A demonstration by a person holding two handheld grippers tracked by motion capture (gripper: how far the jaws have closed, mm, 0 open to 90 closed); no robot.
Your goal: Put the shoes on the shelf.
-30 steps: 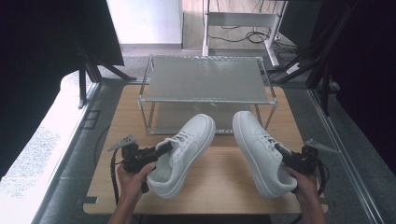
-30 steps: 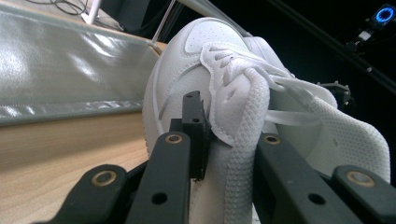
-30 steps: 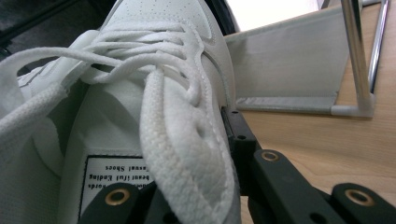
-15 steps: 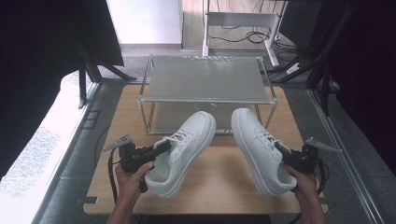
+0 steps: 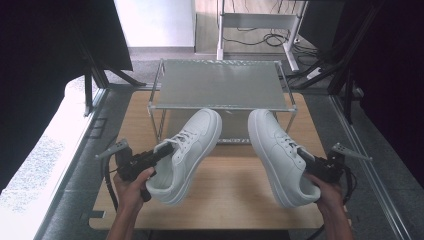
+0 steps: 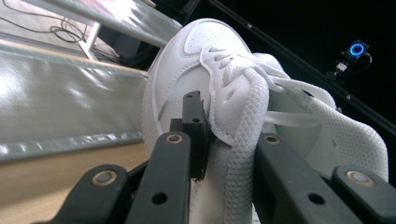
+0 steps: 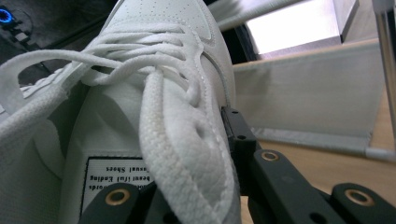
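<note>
Nearest to the person, the left gripper (image 5: 159, 152) is clamped on the padded collar of the left white sneaker (image 5: 187, 147); in the left gripper view its black jaws pinch the woven mesh edge of this shoe (image 6: 243, 121). The right gripper (image 5: 306, 159) grips in the same way the collar of the right white sneaker (image 5: 280, 152), beside the flat laces (image 7: 140, 51). Both smooth leather shoes are in front of the wire rack (image 5: 220, 85), toes pointing toward it, over the pale wooden table (image 5: 235, 195). The rack has thin metal legs and a flat grey mesh top.
</note>
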